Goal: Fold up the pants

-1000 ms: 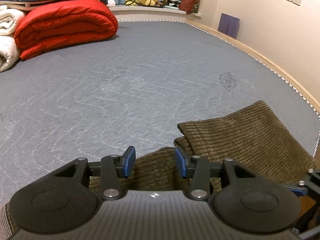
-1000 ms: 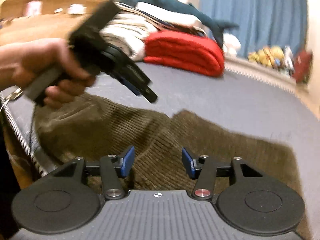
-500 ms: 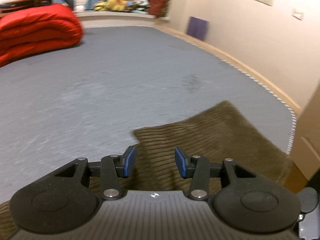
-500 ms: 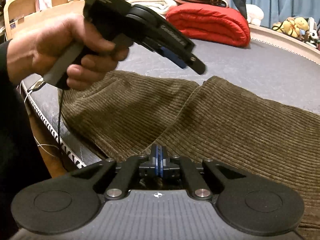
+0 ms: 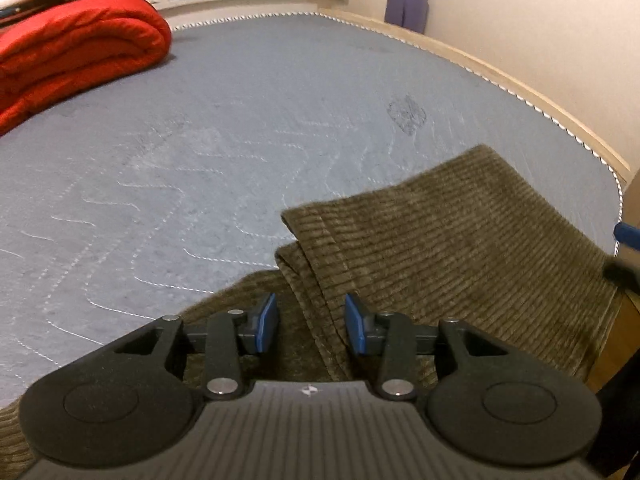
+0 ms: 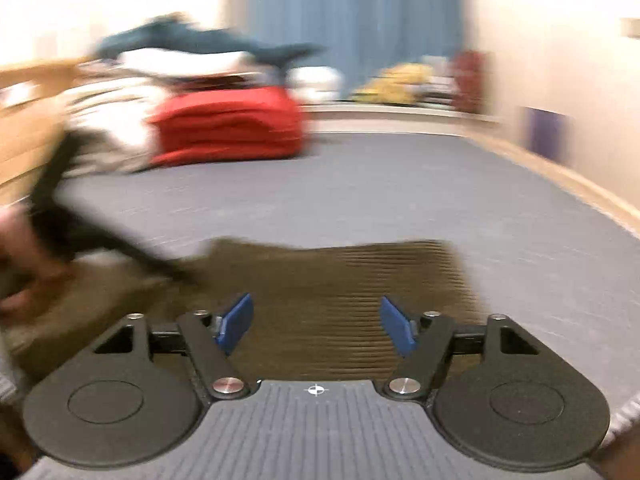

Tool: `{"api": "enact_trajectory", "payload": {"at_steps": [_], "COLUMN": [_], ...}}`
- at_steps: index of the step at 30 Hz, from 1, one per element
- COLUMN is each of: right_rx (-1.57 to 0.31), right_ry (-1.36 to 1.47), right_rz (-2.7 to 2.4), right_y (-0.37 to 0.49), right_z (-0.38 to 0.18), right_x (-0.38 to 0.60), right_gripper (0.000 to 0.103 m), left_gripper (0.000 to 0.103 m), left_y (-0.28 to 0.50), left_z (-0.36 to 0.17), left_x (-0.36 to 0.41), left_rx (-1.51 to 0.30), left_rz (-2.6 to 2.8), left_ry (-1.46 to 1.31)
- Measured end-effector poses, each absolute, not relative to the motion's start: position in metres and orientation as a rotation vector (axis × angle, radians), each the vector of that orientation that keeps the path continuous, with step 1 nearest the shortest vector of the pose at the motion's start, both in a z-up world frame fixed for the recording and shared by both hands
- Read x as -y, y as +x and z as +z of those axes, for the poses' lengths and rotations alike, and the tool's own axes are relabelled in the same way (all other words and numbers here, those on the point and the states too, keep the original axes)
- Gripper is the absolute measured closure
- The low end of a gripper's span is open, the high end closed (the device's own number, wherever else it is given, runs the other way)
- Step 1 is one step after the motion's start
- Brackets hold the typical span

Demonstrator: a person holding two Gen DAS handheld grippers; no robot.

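Olive-brown corduroy pants point(image 5: 460, 248) are lying folded over on the near right corner of a grey quilted mattress point(image 5: 240, 128), its corded edge running beside a wooden bed frame point(image 5: 540, 96), with wide bare mattress stretching toward a folded red duvet point(image 5: 76, 52) at the far left. The left hand-held gripper point(image 5: 311, 322) is pointing steeply down, its blue pads standing apart and having just narrowed, straddling a ribbed fold without pressing it. The right hand-held gripper point(image 6: 316, 324), in a blurred view, is hanging released over the pants, jaws just sprung wide, nothing between them.
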State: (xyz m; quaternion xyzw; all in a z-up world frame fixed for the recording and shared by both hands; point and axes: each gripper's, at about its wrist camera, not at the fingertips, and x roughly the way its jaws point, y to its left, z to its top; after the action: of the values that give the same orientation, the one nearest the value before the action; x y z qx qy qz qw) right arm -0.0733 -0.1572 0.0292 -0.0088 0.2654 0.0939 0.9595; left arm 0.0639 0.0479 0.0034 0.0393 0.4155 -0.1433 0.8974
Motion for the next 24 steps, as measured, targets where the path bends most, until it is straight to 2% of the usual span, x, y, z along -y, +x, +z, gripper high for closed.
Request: {"api": "enact_trajectory", "payload": {"at_steps": [5,10,15,20,24], "right_rx": [-0.626,-0.75,-0.852,-0.864,-0.861], "right_ry": [0.15,0.325,0.414,0.416,0.406], "right_rz": [-0.129,-0.204,-0.148,-0.126,-0.128], "right_y": [-0.046,-0.036,-0.03,-0.03,-0.03], "right_z": [0.017,-0.007,-0.03,-0.031,-0.028], "right_x": [0.222,0.26,0.262,0.257,0.254], "right_gripper": [0.024,0.023,0.022,0.021,0.026], "left_gripper": [0.06,0.059,0.056,0.056,0.055], "left_y": [0.063,0.059,0.056,0.054,0.053], "left_z": [0.013,0.021,0.022,0.019,0.019], "left_x": [-0.055,-0.056,-0.047,-0.04,-0.041], "left_rx": [-0.837,-0.813,-0.808,-0.811,-0.809], "left_rz": [-0.272,-0.271,-0.296,-0.312,-0.313], "left_ry": [0.068,0.047,0.061,0.082,0.083]}}
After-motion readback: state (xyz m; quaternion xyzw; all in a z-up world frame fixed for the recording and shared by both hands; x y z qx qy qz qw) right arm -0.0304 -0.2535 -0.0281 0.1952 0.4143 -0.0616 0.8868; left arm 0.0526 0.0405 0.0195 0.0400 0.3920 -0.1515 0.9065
